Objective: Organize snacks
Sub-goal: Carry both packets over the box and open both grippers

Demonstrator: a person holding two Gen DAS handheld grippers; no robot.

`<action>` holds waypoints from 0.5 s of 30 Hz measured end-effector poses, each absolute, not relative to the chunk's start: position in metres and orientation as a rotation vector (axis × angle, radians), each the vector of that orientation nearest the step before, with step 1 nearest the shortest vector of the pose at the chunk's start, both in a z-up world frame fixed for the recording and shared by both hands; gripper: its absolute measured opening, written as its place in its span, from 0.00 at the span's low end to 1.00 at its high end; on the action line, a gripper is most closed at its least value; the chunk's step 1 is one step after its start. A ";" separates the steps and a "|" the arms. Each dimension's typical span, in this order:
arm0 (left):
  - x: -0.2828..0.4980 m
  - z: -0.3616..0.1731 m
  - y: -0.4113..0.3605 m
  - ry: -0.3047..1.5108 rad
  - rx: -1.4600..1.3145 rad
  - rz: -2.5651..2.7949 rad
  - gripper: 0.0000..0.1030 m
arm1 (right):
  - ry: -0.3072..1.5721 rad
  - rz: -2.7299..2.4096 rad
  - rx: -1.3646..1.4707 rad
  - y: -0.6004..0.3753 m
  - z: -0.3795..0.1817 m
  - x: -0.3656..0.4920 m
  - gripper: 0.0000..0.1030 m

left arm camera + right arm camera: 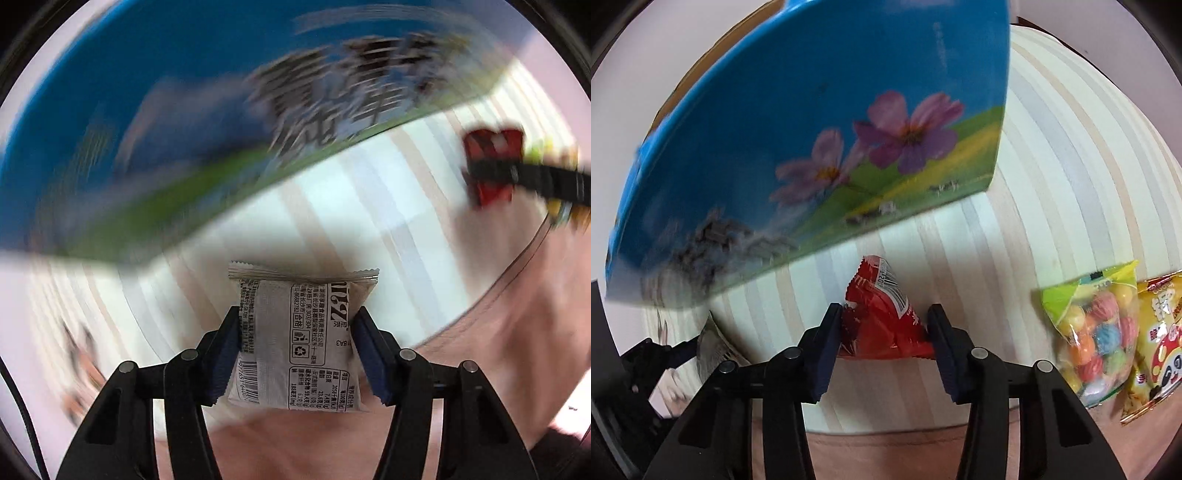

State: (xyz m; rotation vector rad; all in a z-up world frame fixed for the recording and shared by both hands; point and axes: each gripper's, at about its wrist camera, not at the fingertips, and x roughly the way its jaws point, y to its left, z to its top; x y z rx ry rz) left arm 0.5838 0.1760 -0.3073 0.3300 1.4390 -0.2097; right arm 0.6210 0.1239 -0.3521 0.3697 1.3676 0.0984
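While both tools point down at the striped cloth (1052,166), each has a snack pinched. The left gripper (295,332) clamps the grey packet (295,343) by its two sides, its sealed end towards 12 o'clock. The right gripper (882,328) clamps the red packet (882,317), crumpled between the pads. At 3 o'clock of it, well apart, the candy bag (1093,328) and yellow bag (1160,343) lie on the cloth. Beyond, from 10 to 1 o'clock, stands the blue box (812,129).

Judged step: both picks are made and transfer is in hand. The next move likely calls for lifting each packet over the box rim, assuming the box is the destination, then releasing inside. The interior is not visible.
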 end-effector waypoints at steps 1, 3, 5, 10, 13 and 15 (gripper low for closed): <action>0.580 -0.309 0.184 1.468 0.253 -0.184 0.55 | 1.374 0.108 0.356 0.124 -0.352 0.616 0.48; 0.571 -0.312 0.198 1.516 0.098 -0.144 0.55 | 1.386 0.123 0.339 0.122 -0.352 0.607 0.48; 0.559 -0.316 0.207 1.544 -0.003 -0.116 0.55 | 1.411 0.147 0.328 0.123 -0.351 0.592 0.48; 0.528 -0.332 0.217 1.622 -0.154 -0.094 0.55 | 1.500 0.219 0.310 0.125 -0.352 0.552 0.47; 0.518 -0.347 0.213 1.659 -0.114 -0.107 0.56 | 1.549 0.254 0.250 0.133 -0.353 0.529 0.47; 0.519 -0.356 0.208 1.694 -0.073 -0.116 0.57 | 1.562 0.264 0.235 0.136 -0.359 0.517 0.47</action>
